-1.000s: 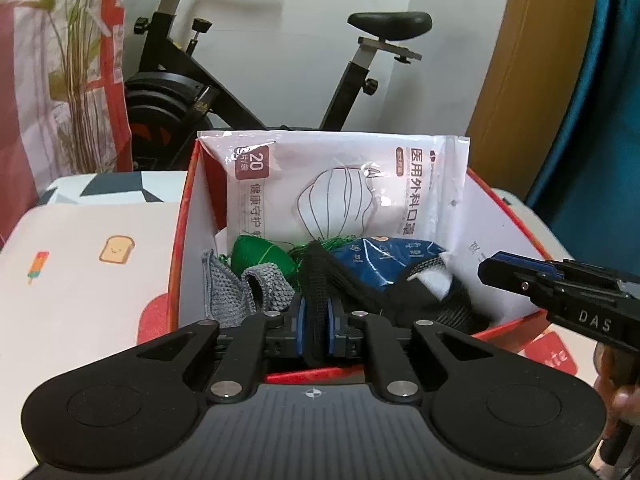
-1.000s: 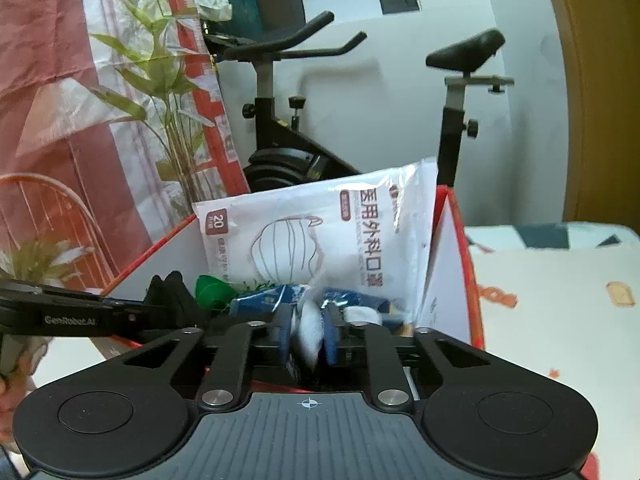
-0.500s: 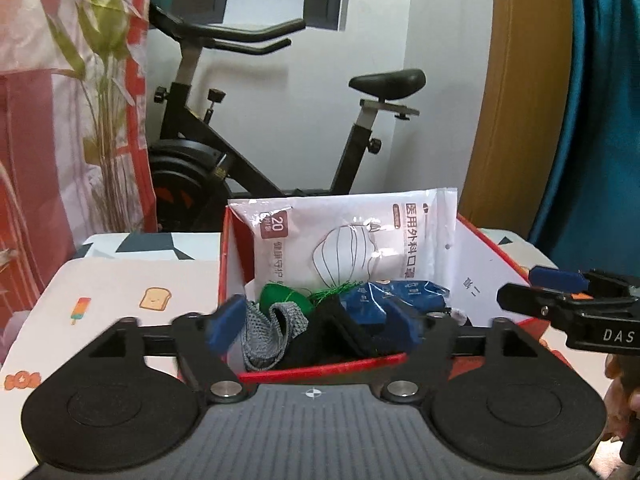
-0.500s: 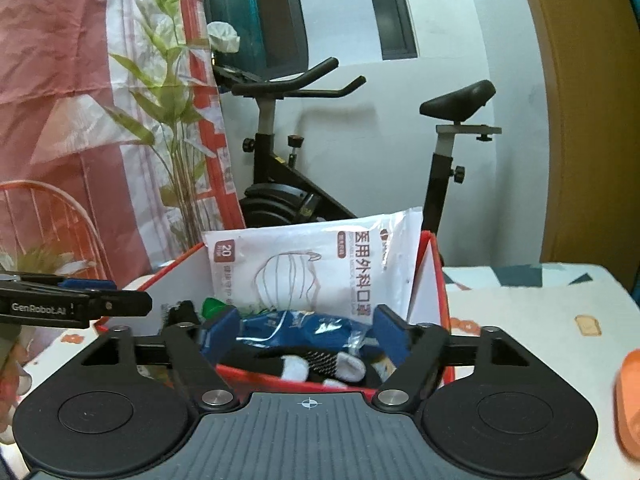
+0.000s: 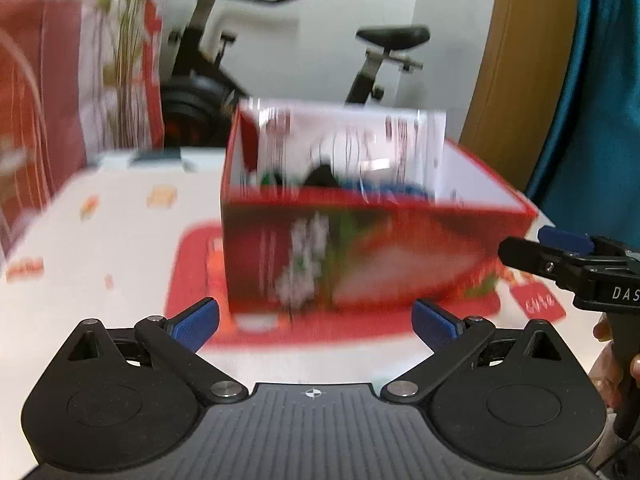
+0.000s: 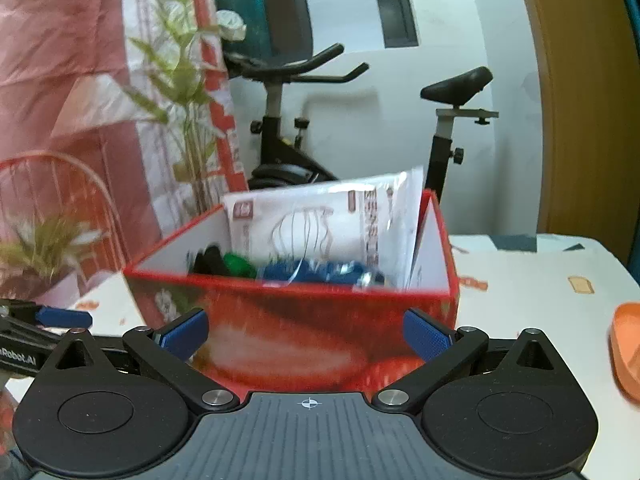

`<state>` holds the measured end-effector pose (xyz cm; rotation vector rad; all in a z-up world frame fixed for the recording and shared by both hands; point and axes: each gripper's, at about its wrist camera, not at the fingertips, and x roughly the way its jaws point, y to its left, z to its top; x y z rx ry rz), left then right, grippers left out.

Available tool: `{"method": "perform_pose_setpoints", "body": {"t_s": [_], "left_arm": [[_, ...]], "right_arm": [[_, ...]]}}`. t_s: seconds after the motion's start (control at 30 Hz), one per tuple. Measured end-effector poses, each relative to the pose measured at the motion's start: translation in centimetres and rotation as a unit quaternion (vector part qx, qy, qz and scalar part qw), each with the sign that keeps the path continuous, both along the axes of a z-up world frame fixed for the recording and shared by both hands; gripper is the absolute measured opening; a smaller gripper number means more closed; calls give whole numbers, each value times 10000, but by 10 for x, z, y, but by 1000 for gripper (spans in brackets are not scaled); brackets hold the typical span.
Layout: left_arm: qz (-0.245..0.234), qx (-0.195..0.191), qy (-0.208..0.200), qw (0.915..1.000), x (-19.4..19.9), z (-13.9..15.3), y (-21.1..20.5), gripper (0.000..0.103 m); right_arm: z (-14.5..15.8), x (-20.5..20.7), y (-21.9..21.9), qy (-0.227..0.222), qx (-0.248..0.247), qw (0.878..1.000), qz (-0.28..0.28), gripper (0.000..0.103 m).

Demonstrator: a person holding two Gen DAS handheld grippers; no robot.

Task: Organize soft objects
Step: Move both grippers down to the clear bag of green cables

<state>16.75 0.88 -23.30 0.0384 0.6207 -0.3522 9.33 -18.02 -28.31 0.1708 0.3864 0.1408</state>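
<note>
Both hand-held grippers, left and right, have just been opening and hang released and empty at six o'clock of the red box; the soft items now lie inside, so this drop looks done.

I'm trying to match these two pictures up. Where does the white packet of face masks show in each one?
Left wrist view: the mask packet stands upright against the far wall of the red box, centre, blurred.
Right wrist view: the mask packet stands in the back of the red box, centre, leaning toward its right corner.
Shared landmark: the exercise bike's black saddle, above and right of the packet.
</note>
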Motion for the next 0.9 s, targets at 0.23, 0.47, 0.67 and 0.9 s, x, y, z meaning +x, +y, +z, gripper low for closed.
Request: {"method": "perform_pose_setpoints", "body": {"t_s": [0.23,0.47,0.67,0.9], "left_arm": [[82,-223,826,9963,-19,-45,8,103],[198,125,1054,9942,-31,-64,4,103],[273,128,1318,9908,-34,-76,9,97],[260,125,1370,9901,-34,-78,6,70]], "right_arm": [[-36,-16,11,589,-94,9982,120,103],[-61,-17,26,1176,-194,9921,385,102],[-71,-13,37,1490,-386,9864,584,102],[-72,-14,39,1595,-456,9837,698,101]]}}
